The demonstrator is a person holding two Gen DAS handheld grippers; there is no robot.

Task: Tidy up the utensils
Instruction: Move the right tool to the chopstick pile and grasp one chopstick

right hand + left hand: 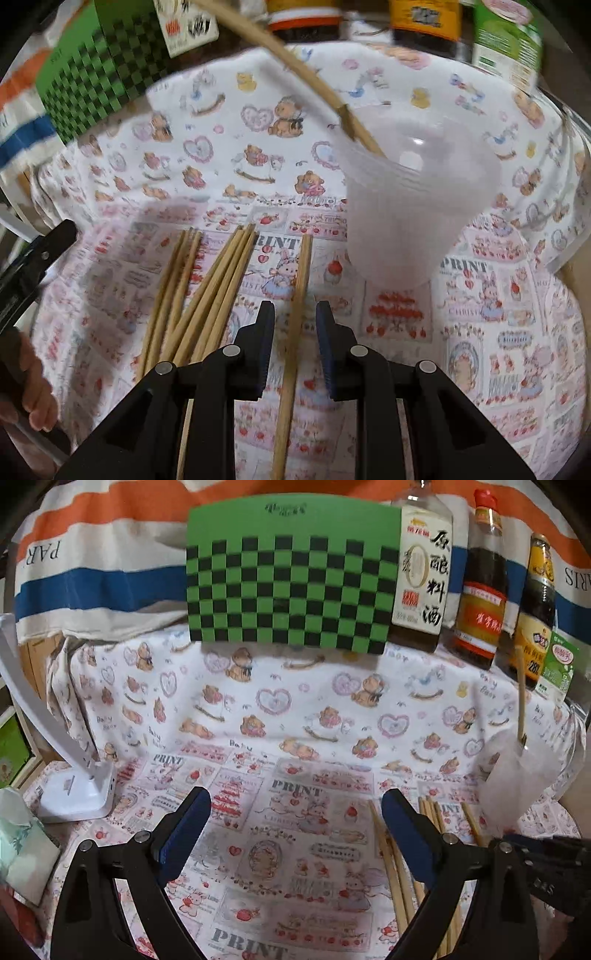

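Chopsticks (207,291) are what the task turns on, and most of them are seen loose on the printed cloth (480,332). In the right wrist view a fan of them is spread across the lower left of centre, and a single chopstick (295,321) is laid apart from the rest, running from the middle of the frame down to the bottom edge. One chopstick in the cup (295,66) is already stood at a slant in the translucent cup (413,206), which is placed upright at the right of centre; its upper end is carried off toward the top left of the frame.

The right gripper (293,314) is held low over the single chopstick, with a pad set on each side of it and a clear gap left on both sides, so nothing is pinched yet. The left gripper (295,801) is spread wide in the lower half of the left wrist view, over bare cloth, with nothing between its pads; the loose pile is seen just past its right finger.

By the look of things the work is judged to be barely begun: one stick is stowed, the lone one appears to be next in line, and the whole fan is left to be gathered into the cup
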